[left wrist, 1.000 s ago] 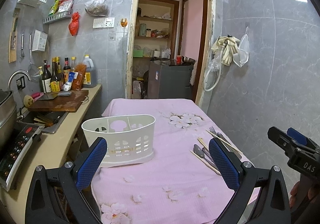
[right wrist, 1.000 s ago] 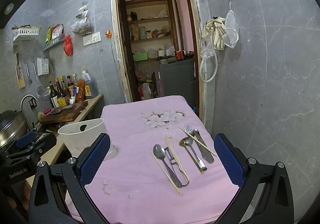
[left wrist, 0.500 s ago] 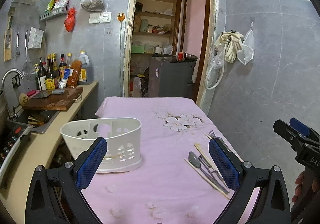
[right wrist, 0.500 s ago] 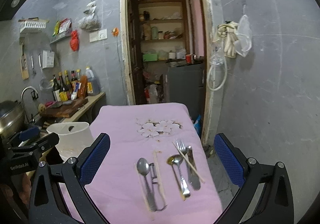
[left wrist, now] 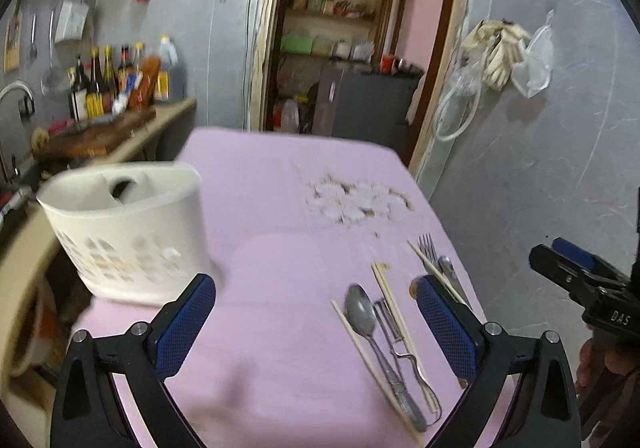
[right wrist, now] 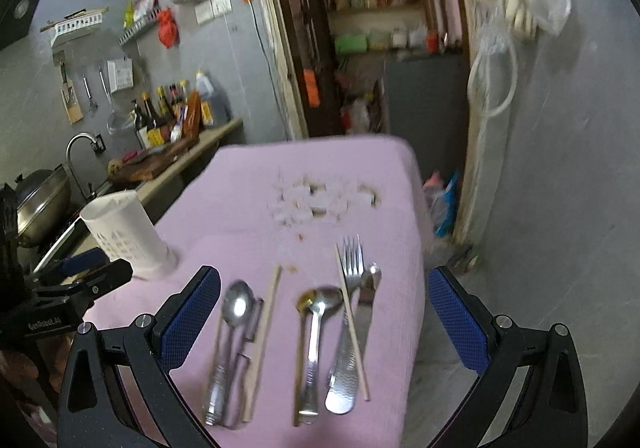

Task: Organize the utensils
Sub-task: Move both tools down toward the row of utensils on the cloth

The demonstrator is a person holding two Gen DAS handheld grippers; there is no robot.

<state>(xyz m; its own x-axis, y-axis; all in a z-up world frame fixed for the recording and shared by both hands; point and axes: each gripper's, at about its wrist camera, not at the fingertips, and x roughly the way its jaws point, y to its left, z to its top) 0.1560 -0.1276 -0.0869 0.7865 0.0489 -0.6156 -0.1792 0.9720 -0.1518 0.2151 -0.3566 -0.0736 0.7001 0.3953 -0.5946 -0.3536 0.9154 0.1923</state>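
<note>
Left wrist view: left gripper (left wrist: 314, 322) gapes wide, holding nothing, above the pink tablecloth (left wrist: 276, 207); white utensil holder (left wrist: 126, 228) stands far left. Right wrist view: right gripper (right wrist: 324, 318) spread wide, empty, over two spoons (right wrist: 236, 306), chopsticks (right wrist: 352, 318), fork (right wrist: 352, 260) and knife (right wrist: 366, 308) lying near right.

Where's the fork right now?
In the right wrist view the fork lies right of centre on the pink tablecloth, between a chopstick and a table knife.
</note>
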